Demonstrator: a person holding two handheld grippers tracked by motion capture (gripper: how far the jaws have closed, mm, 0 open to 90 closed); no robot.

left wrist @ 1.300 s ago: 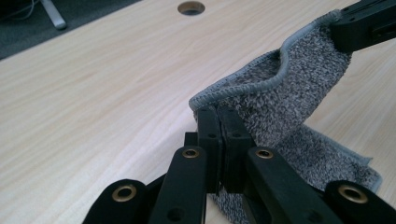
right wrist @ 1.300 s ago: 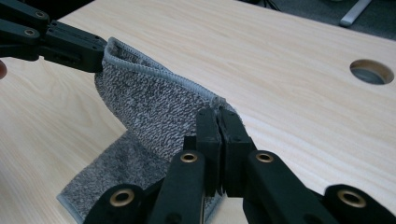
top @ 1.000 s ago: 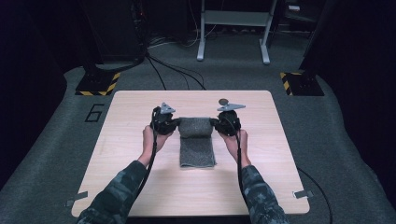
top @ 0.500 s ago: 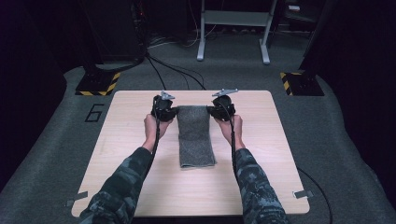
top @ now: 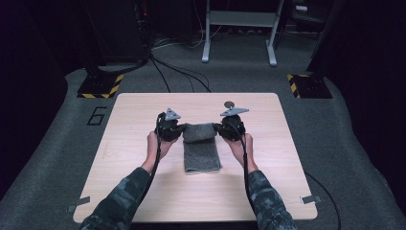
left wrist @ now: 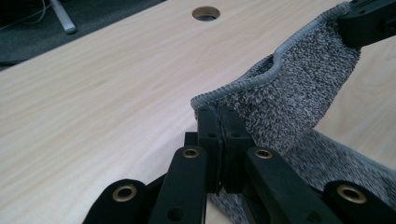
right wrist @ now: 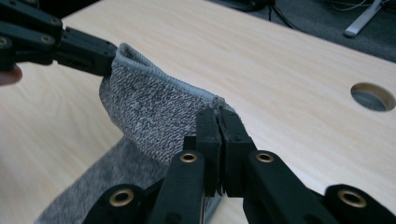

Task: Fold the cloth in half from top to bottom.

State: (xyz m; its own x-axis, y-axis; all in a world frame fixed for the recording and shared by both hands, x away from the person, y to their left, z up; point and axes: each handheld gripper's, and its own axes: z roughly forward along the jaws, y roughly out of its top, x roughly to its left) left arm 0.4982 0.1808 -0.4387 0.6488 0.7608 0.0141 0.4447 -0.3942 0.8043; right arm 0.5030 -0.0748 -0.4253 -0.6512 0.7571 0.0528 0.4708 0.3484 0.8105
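Observation:
A grey towel (top: 201, 154) lies lengthwise on the middle of the wooden table (top: 139, 108). Its far edge is lifted off the table and hangs between the two grippers. My left gripper (top: 180, 130) is shut on the far left corner. In the left gripper view the jaws (left wrist: 218, 116) pinch the hemmed edge of the towel (left wrist: 299, 88). My right gripper (top: 219, 129) is shut on the far right corner. In the right gripper view its jaws (right wrist: 218, 116) clamp the towel (right wrist: 154, 112). Each gripper view also shows the other gripper's tip (left wrist: 369, 23) (right wrist: 70, 44) on the opposite corner.
A round hole (top: 229, 104) is cut in the table just beyond the right gripper, also visible as the hole (left wrist: 206, 13) (right wrist: 372, 96). Bare table lies on both sides of the towel. Cables and stand feet with hazard tape (top: 101, 87) are on the floor beyond.
Both grippers pushed the towel's far edge away from the person, then pulled it back nearer, lifted. The jaws stayed shut on the corners throughout.

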